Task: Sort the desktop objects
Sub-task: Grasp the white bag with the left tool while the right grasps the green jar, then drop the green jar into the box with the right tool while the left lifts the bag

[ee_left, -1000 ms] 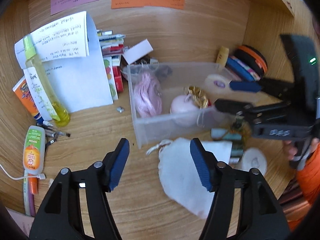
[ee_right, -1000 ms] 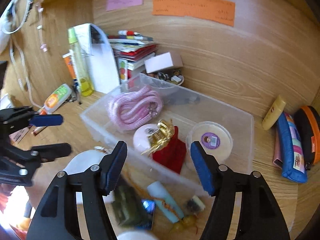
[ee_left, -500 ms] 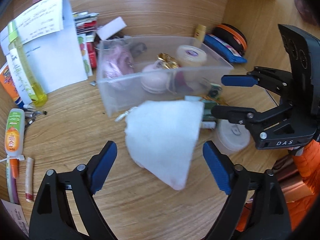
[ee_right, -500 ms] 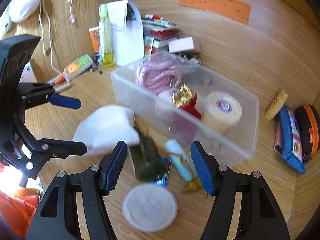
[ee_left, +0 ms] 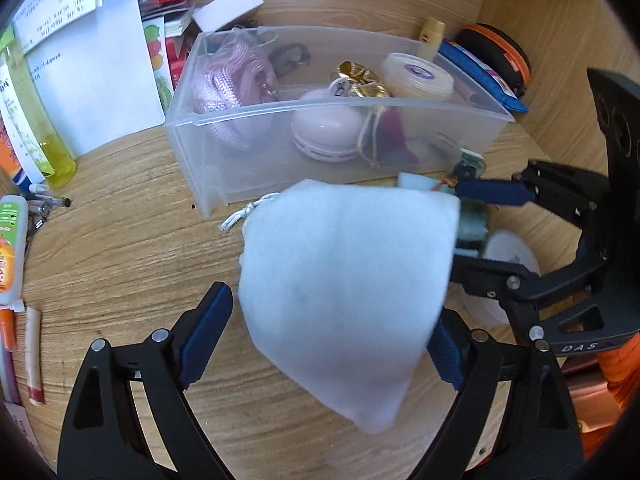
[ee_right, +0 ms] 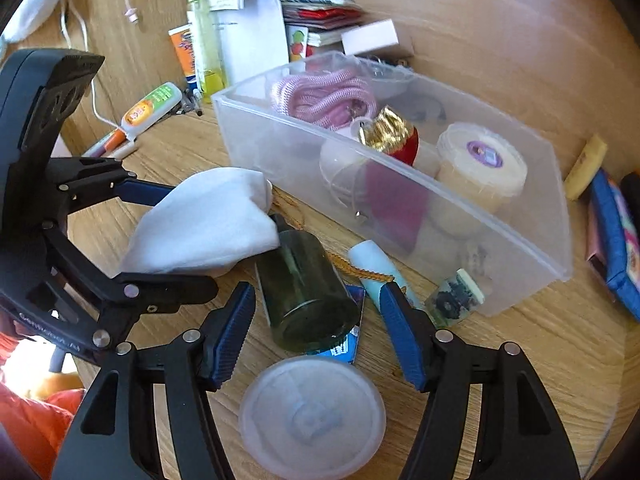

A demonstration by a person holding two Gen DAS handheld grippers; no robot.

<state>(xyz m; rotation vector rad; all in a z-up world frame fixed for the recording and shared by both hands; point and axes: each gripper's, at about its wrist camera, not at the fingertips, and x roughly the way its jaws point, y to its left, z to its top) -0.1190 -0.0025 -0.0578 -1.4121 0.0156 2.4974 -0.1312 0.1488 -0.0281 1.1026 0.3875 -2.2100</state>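
Two left gripper (ee_left: 324,344) fingers spread wide around white pouch (ee_left: 344,280), gripping nothing, right fingers (ee_right: 230,332) apart beside green bottle (ee_right: 304,288)

A: State the colours on the wood-grain desk (ee_left: 120,248).
B: Drawstring pouch (ee_left: 344,280), plain white; storage bin (ee_right: 520,248), translucent clear; coiled cord (ee_right: 328,96), pink-and-white striped.
A: And beside the bin?
B: Glass bottle (ee_right: 304,284), dark green; round lid (ee_right: 312,420), frosted white; gripper pads (ee_right: 232,336), blue.

Bright daylight, soft shadows, fisheye bending at edges, slight motion blur
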